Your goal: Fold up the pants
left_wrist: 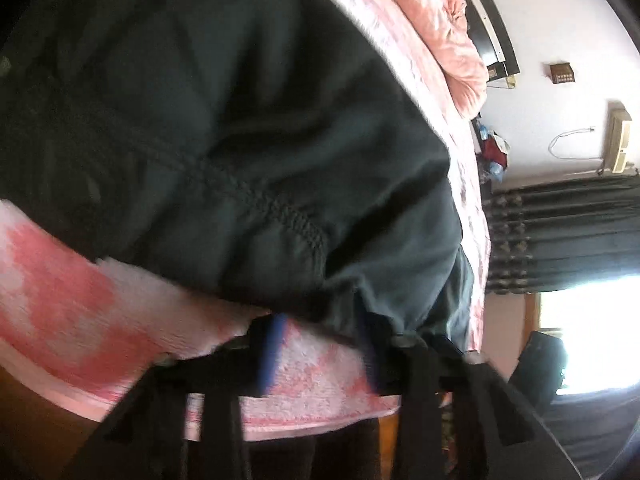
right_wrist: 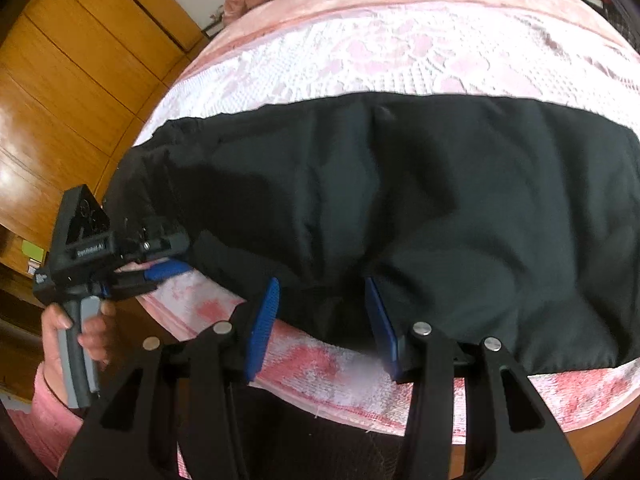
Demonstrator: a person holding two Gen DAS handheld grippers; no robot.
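Dark pants (right_wrist: 400,208) lie spread across a pink and white bedspread (right_wrist: 360,56), their near edge by the bed's front. They fill the left wrist view (left_wrist: 240,140), where a stitched seam runs across. My right gripper (right_wrist: 320,324) is open, its blue pads on either side of the pants' near edge. My left gripper (left_wrist: 324,356) is open at the pants' edge on the left end; its body also shows in the right wrist view (right_wrist: 168,270), held by a hand.
A pink quilt (left_wrist: 456,40) is bunched at the head of the bed. Wooden wardrobe doors (right_wrist: 80,80) stand to the left of the bed. Dark curtains (left_wrist: 560,236) and a bright window (left_wrist: 592,332) lie beyond the far side.
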